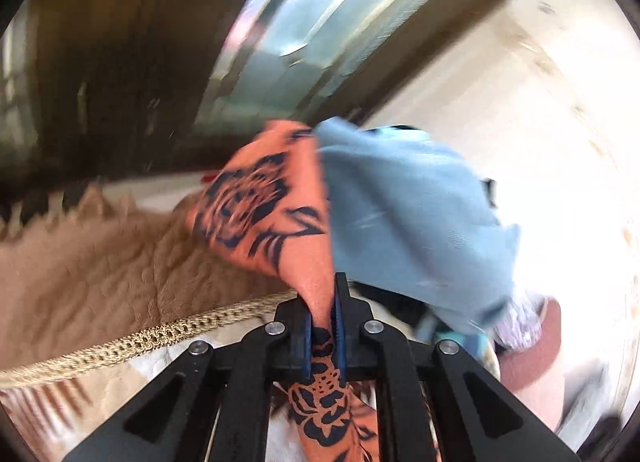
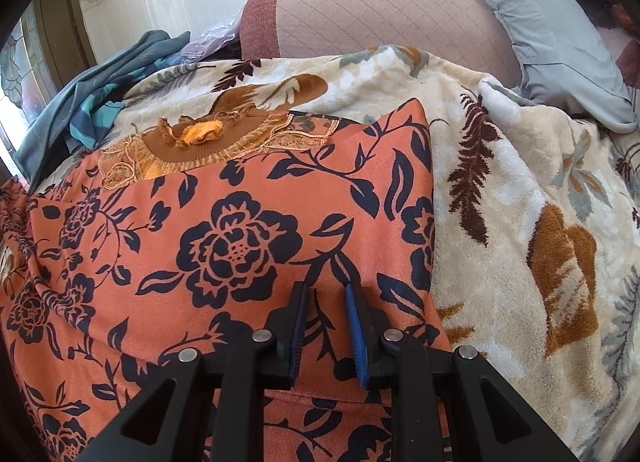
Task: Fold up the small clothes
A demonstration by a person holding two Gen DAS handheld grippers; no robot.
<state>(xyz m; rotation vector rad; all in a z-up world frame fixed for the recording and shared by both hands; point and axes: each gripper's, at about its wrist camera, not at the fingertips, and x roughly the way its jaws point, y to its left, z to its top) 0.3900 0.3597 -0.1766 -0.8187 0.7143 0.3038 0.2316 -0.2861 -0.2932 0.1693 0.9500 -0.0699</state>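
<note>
An orange garment with a dark floral print [image 2: 240,246] lies spread on a cream leaf-pattern blanket [image 2: 520,262]. My right gripper [image 2: 326,294] hovers low over its near part, jaws slightly apart and empty. In the left wrist view my left gripper [image 1: 322,302] is shut on a fold of the same orange floral fabric [image 1: 256,205] and holds it lifted; the view is blurred. A light blue cloth [image 1: 408,213] hangs just right of the lifted fabric. A brown and orange knitted piece [image 2: 200,137] lies on the garment's far edge.
A pink quilted cushion [image 2: 372,13] stands behind the blanket. A grey pillow [image 2: 552,21] lies at the far right. Blue-grey clothes [image 2: 100,89] are piled at the far left. A tan fleece with braided trim [image 1: 120,282] shows left of my left gripper.
</note>
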